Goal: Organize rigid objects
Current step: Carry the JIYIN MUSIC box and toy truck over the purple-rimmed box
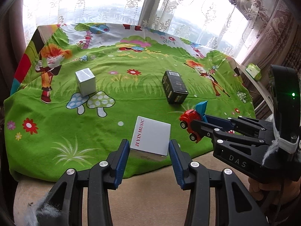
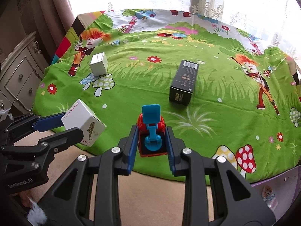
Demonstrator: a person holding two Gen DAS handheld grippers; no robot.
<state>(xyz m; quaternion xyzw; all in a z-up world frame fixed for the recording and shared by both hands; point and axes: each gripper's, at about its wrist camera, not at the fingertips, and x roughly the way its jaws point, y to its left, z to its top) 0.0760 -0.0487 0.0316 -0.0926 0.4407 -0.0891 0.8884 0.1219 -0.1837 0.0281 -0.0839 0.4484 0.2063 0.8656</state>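
red toy truck (image 2: 151,131), blue scoop raised, between right tongs (image 2: 151,148)

Two boxes far out on my cloth, two items up front

On the printed cloth (image 1: 56,131), a small box (image 1: 85,82) stands far left and a long box (image 1: 175,87) lies far right, well apart. Nearer me, the lettered box (image 1: 150,137) sits left of the toy truck (image 2: 151,131).

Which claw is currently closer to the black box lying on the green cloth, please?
Right. The right claw, gripping the red toy car, sits just before the black box; the left claw, holding the white box, is farther aside.
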